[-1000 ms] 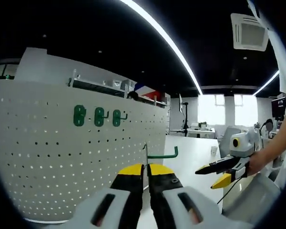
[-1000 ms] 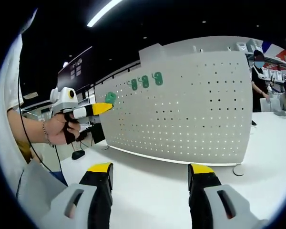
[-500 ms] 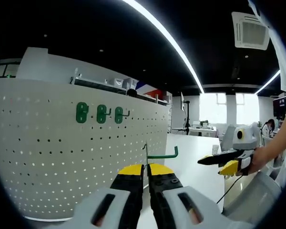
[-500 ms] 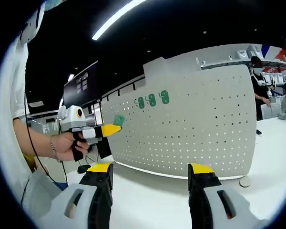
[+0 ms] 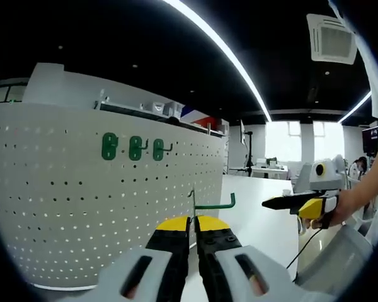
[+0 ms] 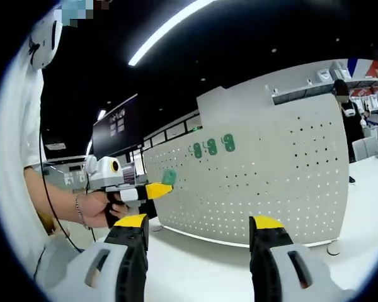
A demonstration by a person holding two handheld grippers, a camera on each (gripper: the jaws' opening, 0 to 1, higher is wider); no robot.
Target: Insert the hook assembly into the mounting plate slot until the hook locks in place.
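Hook assembly (image 5: 209, 205), green, sits pinched between the shut jaws of my left hand-held gripper (image 5: 193, 224); its arm runs off to the right with an upturned tip, held in the air just in front of the white pegboard mounting plate (image 5: 82, 207) and not touching it. In the right gripper view I see the left hand-held gripper from the side, level, a bare hand (image 6: 97, 209) with a bracelet wrapped round its grip, the green piece at its yellow tip beside the plate's left edge. My right hand-held gripper (image 6: 198, 229) stands wide with nothing between the jaws, above the white worktop (image 6: 201, 264). Three green hooks (image 5: 133, 147) already hang in a row high on the plate. I can read no writing anywhere.
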